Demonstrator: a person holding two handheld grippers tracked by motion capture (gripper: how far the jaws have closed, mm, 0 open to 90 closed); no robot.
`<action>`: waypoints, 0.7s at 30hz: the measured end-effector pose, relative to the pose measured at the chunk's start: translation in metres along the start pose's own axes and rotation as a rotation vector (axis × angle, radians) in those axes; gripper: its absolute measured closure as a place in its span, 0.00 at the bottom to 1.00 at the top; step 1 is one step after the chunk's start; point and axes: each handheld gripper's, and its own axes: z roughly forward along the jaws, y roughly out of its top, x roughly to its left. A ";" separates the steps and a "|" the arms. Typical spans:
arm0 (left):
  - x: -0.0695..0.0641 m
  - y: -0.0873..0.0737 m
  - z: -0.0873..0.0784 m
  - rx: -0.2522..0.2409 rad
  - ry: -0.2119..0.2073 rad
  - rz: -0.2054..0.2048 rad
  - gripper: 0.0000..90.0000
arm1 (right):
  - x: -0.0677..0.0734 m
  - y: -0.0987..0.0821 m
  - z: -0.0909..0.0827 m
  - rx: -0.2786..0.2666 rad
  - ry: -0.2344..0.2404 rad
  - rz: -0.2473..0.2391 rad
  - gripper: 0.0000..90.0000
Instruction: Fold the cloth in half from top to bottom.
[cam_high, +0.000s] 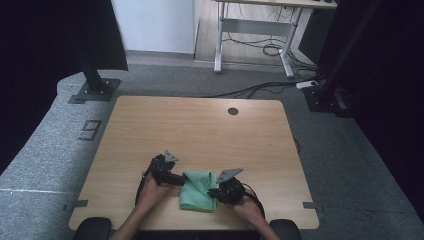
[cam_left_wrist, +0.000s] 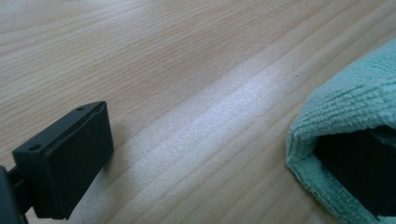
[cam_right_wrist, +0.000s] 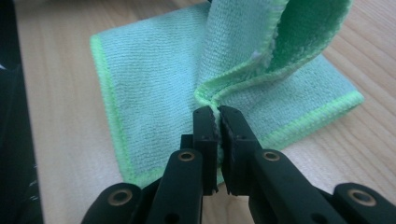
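Here the green cloth (cam_high: 197, 195) lies folded near the front edge of the wooden table (cam_high: 200, 125), between the two grippers. Right gripper (cam_right_wrist: 218, 112): jaws pinched tight on a raised fold of the cloth's edge, which stands up above the flat layer beneath. Left gripper (cam_high: 176, 178): jaws spread wide, one bare over the tabletop, the other tucked under the cloth's edge; nothing clamped.
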 end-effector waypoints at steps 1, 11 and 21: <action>0.001 0.001 0.001 0.001 0.001 0.000 0.00 | -0.002 0.000 0.001 -0.003 -0.004 -0.003 0.94; 0.023 0.019 0.016 0.000 0.015 -0.013 0.00 | -0.026 0.012 0.012 -0.031 -0.050 0.044 0.94; 0.012 0.021 -0.012 0.026 -0.084 0.202 0.18 | -0.033 0.011 0.014 -0.056 -0.030 0.089 0.93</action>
